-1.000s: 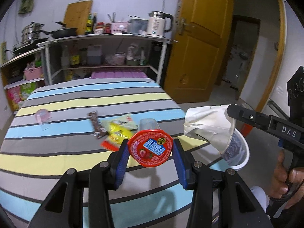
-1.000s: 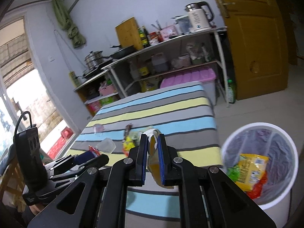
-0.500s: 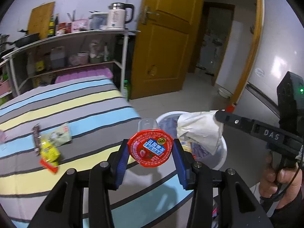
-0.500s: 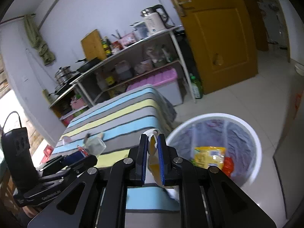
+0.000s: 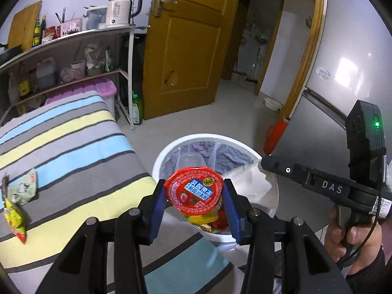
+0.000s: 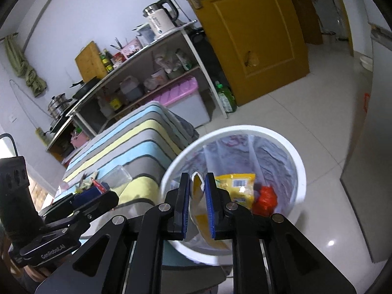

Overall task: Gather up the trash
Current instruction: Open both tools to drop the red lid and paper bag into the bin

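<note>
My left gripper [image 5: 194, 186] is shut on a clear plastic cup with a red foil lid [image 5: 193, 192], held over the near rim of the white trash bin [image 5: 171, 147]. The bin stands on the floor beside the striped table [image 5: 73, 159]. In the right wrist view my right gripper [image 6: 197, 181] hangs over the same bin [image 6: 245, 128]. A white and yellow wrapper [image 6: 197, 197] dangles between its blue pads, and the jaws are opening. A yellow packet [image 6: 238, 188] and red trash [image 6: 264, 198] lie in the bin. Loose wrappers [image 5: 17, 201] lie on the table at the left.
A metal shelf [image 5: 73, 36] with a kettle and bottles stands behind the table, beside a wooden door [image 5: 191, 49]. A green bottle [image 5: 137, 109] and a red object [image 5: 275, 134] sit on the tiled floor. A grey fridge [image 5: 343, 73] rises at the right. A hand [image 5: 350, 235] grips the right tool.
Both grippers have swung from over the table to above the bin, each carrying its load. The bin now fills the middle of both views. The right pads stand slightly wider apart.
</note>
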The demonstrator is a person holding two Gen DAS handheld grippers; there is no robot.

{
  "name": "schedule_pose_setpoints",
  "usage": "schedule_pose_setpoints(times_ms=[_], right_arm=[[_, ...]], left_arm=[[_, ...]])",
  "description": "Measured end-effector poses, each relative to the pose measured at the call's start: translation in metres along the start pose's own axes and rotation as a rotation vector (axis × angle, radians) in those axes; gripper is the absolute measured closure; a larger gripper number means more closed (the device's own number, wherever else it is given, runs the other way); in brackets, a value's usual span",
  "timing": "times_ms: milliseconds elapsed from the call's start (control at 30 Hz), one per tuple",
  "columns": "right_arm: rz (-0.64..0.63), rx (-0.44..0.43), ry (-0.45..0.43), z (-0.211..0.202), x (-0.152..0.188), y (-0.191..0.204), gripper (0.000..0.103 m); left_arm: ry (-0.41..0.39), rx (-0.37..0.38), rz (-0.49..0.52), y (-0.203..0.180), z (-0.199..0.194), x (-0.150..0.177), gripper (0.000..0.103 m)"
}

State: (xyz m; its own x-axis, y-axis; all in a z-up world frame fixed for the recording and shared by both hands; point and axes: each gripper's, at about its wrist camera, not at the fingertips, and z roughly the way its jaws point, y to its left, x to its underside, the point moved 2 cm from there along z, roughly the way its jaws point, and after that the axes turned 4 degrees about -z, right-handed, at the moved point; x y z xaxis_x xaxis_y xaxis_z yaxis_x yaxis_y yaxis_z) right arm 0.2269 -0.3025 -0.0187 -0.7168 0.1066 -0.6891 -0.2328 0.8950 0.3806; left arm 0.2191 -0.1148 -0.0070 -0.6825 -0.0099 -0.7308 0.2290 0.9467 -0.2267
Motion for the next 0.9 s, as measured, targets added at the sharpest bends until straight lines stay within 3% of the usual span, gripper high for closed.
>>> schedule_pose_setpoints(times_ms=[200, 367, 900], right_arm=[[0.038, 0.015, -0.002, 0.0, 0.002, -0.016, 0.087], [0.056, 0.014, -0.021, -0.007, 0.002, -0.02, 0.078], [0.02, -0.006, -0.064, -0.032, 0.002, 0.0, 0.078]], left_arm=[[0.042, 0.018, -0.015, -0.002, 0.019, 0.003, 0.056], [0.056, 0.017, -0.019, 0.0, 0.024, 0.005, 0.055], [0.001, 0.033, -0.035, 0.005, 0.0, 0.006, 0.05]])
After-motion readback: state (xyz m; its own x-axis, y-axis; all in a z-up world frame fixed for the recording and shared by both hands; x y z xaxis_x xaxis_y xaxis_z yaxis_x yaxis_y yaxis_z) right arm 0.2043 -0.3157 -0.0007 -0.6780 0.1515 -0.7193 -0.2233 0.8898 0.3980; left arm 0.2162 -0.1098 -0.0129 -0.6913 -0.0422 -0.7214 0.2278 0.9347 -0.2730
